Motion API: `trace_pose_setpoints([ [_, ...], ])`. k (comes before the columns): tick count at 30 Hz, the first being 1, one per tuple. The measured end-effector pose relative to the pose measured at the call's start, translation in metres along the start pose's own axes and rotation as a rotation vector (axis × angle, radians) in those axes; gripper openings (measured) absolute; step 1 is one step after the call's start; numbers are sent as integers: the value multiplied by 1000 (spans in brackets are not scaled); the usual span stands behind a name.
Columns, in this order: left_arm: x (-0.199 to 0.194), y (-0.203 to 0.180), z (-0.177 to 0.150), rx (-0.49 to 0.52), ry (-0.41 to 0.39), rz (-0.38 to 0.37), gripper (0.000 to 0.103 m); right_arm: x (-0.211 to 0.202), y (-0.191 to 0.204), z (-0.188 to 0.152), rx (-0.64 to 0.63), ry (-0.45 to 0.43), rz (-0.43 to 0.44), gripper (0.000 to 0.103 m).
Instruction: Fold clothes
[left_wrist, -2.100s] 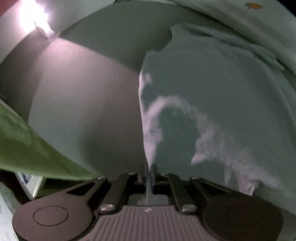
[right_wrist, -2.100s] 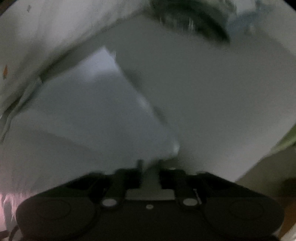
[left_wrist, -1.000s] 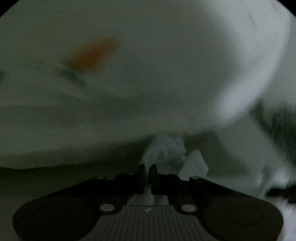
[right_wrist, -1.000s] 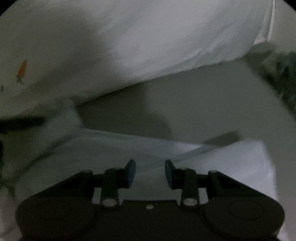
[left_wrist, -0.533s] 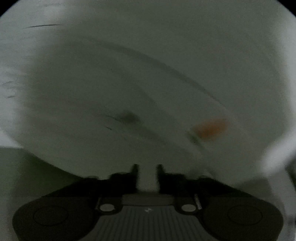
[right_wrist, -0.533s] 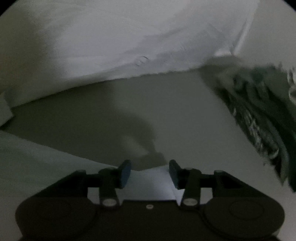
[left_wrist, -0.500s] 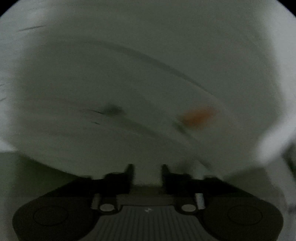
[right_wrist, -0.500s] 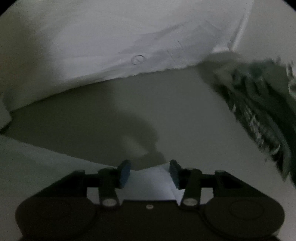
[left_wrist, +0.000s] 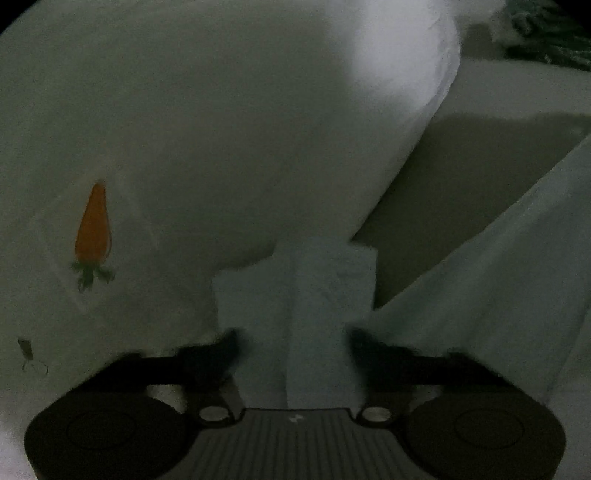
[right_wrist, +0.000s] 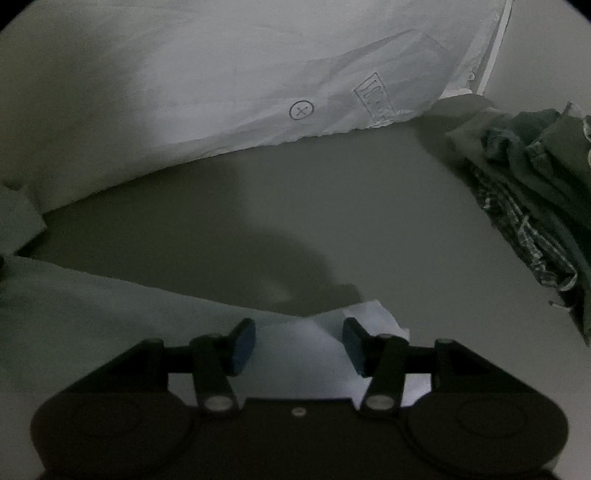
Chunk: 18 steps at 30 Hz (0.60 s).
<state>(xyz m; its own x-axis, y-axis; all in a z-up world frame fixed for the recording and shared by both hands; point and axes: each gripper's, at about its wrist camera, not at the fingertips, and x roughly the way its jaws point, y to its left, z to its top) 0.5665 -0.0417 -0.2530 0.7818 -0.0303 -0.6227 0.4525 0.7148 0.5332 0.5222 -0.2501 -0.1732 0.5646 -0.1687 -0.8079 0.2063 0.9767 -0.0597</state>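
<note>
Pale garment (right_wrist: 110, 314) lies on the tabletop (right_wrist: 332, 206); right gripper (right_wrist: 299, 345) fingers opening, straddling its corner unpressed; left gripper (left_wrist: 295, 336) fingers closing around a fold. Uneven pinching could drag the fold crooked

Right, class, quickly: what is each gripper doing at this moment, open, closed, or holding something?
Left gripper: closing, pale cloth between its jaws, not yet pinched.
Right gripper: opening, nothing held, above a corner of the pale cloth.
</note>
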Motion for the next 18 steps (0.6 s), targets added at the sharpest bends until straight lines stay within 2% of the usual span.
trace_pose_setpoints([
  [1,0,11,-4,-59,11,30,8,-1,-3,-1,-7,-4,-8,54],
  [4,-4,67,-20,-346,19,119,10,-3,-14,-2,10,-8,-36,54],
  [6,-1,101,-36,-522,65,183,11,-3,-22,-3,37,-7,-45,54],
  [9,4,136,-57,-705,126,245,11,-1,-39,-5,121,8,-14,56],
  [11,0,148,-72,-806,125,202,11,0,-45,-6,163,16,13,60],
  [13,-5,148,-87,-880,131,154,11,5,-45,-4,169,36,32,71],
  [14,-6,145,-91,-884,141,138,12,8,-45,-3,171,46,41,71],
  [16,-22,135,-100,-869,159,110,25,15,-44,-1,191,68,36,72],
  [18,-33,119,-101,-855,147,87,34,22,-43,1,210,90,30,73],
])
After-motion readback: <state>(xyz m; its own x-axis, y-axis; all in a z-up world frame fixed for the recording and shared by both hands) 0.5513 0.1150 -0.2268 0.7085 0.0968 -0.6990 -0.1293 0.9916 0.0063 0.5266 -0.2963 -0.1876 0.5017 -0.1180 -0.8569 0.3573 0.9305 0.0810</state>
